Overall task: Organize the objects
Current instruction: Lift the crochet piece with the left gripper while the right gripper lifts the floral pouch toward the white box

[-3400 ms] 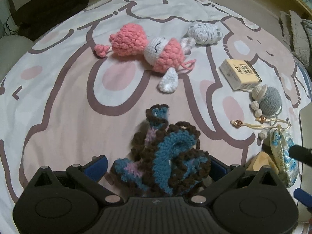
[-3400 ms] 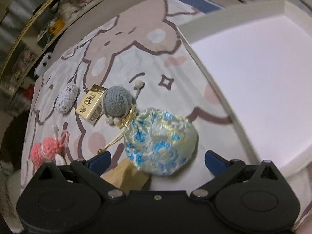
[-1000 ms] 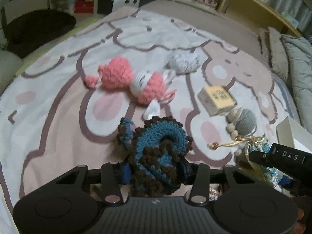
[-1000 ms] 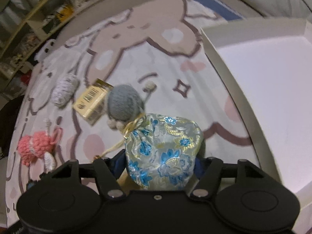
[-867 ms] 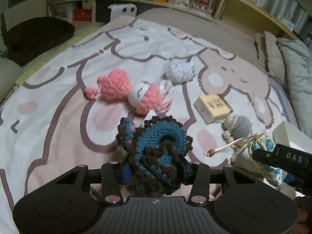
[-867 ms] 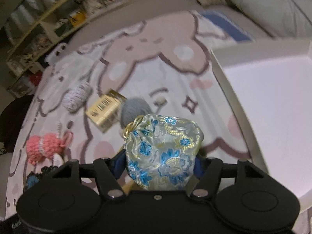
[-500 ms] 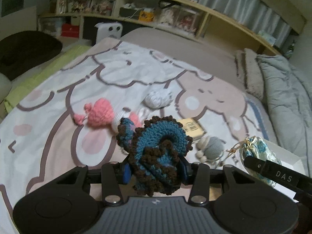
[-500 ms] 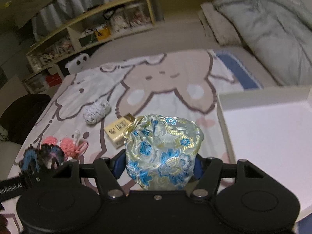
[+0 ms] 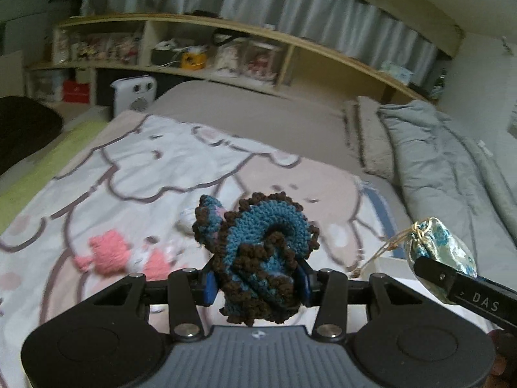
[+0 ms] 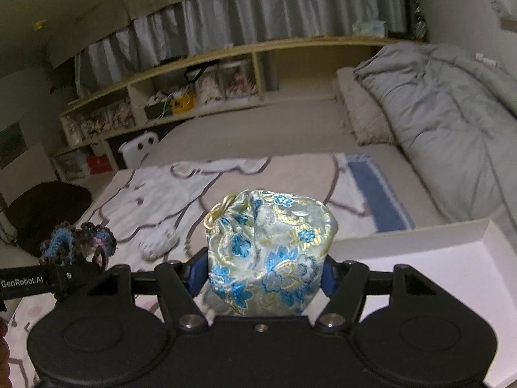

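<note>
Two items are in my grip, one per gripper. My left gripper (image 9: 257,286) pinches a blue-and-brown crochet piece (image 9: 258,255), its blue pads pressed into the yarn on either side; the piece is raised clear of the bed, ruffled edge towards the camera. My right gripper (image 10: 263,276) is clamped on a brocade drawstring pouch (image 10: 269,255), pale silver-green with blue flowers and gold scrollwork, gathered neck and gold cord at upper left. What the pouch contains I cannot tell; its mouth is cinched. In the left wrist view the same pouch (image 9: 442,257) appears at the right edge with its cord hanging down to the left.

A white box (image 10: 429,278) lies open on the bed at lower right of the right wrist view, just beyond the pouch. The part of its floor that I can see is bare, and its near corner is hidden behind the gripper body.

On the cartoon-print blanket (image 9: 135,174) a pink-and-white crochet doll (image 9: 126,257), blurred, lies left of the held crochet piece. A small white crochet object (image 10: 158,242) lies farther up the blanket. Behind the bed, a long wooden shelf (image 9: 290,45) holds clear bins (image 10: 226,82) with soft, indistinct contents. A folded grey duvet (image 10: 452,119) sits at right.
</note>
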`<act>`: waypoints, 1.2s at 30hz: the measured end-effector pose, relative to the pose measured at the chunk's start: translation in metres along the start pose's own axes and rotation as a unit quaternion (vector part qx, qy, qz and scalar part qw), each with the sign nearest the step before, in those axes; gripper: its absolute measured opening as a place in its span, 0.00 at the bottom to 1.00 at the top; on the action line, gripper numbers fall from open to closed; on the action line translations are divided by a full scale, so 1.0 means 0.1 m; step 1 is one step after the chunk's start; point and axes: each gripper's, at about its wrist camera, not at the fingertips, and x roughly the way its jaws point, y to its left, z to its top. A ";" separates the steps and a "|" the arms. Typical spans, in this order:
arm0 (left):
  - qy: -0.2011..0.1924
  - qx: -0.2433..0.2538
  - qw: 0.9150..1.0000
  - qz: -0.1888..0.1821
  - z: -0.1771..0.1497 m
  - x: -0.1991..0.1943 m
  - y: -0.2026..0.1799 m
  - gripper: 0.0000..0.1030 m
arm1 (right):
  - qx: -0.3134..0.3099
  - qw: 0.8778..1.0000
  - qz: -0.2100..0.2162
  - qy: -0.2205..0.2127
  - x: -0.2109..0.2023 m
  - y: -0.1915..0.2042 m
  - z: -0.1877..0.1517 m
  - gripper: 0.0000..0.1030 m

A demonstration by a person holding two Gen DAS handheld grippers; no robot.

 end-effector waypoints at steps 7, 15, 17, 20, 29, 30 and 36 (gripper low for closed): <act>-0.004 0.031 0.999 -0.045 0.12 0.15 -0.53 0.46 | 0.012 0.999 -0.033 -0.021 -0.05 -0.41 0.17 0.65; -0.003 0.073 0.993 -0.091 0.15 0.38 -1.14 0.46 | 0.044 0.997 -0.065 -0.027 -0.01 -0.88 0.27 0.65; 0.001 0.083 0.991 -0.101 0.12 0.45 -1.28 0.46 | 0.052 0.996 -0.074 -0.027 0.02 -0.97 0.27 0.65; 0.013 0.093 0.989 -0.114 0.07 0.59 -1.47 0.46 | 0.063 0.994 -0.087 -0.025 0.07 -1.11 0.26 0.65; 0.076 0.110 0.979 -0.155 -0.12 1.15 -1.84 0.47 | 0.084 0.989 -0.117 0.018 0.32 -1.51 0.14 0.65; 0.080 0.112 0.978 -0.158 -0.13 1.20 -1.86 0.47 | 0.086 0.989 -0.120 0.026 0.36 -1.56 0.12 0.65; 0.125 0.124 0.965 -0.194 -0.24 1.52 -2.01 0.47 | 0.098 0.984 -0.137 0.055 0.52 -1.71 0.03 0.65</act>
